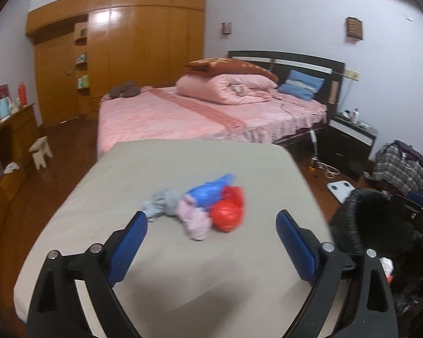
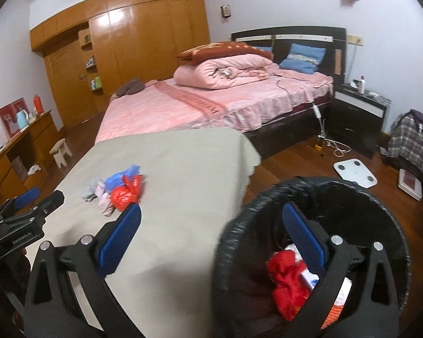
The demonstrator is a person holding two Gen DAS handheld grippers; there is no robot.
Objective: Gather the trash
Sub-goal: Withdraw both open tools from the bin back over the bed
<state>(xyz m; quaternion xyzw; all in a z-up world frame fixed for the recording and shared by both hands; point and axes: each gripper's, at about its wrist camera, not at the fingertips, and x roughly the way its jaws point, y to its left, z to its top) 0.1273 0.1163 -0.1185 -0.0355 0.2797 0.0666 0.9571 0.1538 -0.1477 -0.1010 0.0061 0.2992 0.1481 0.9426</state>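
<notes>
A cluster of crumpled bags point(image 1: 203, 208), red, blue, pink and grey, is lying mid-way along the grey-covered table point(image 1: 160, 253), with the black-lined bin point(image 2: 310, 194) standing just beside its right edge. The left gripper point(image 1: 211, 242) is hovering before the cluster, jaws wide apart and empty; the right gripper point(image 2: 211, 239), likewise agape, is straddling the bin rim. In my judgement, the left should be centring on one bag and closing low to avoid snagging the cloth.

Both tools are the same build: chunky matte black plastic frames with triangular cutouts in the arms, shiny silver round pins at the pivots, and bright blue ribbed pads on the inner faces of the fingers. The left tool point(image 1: 211, 242) and the right tool point(image 2: 211, 236) match from their own cameras. Seen side-on, the left one carries white "GenRobot.AI" lettering and small dark screws.
</notes>
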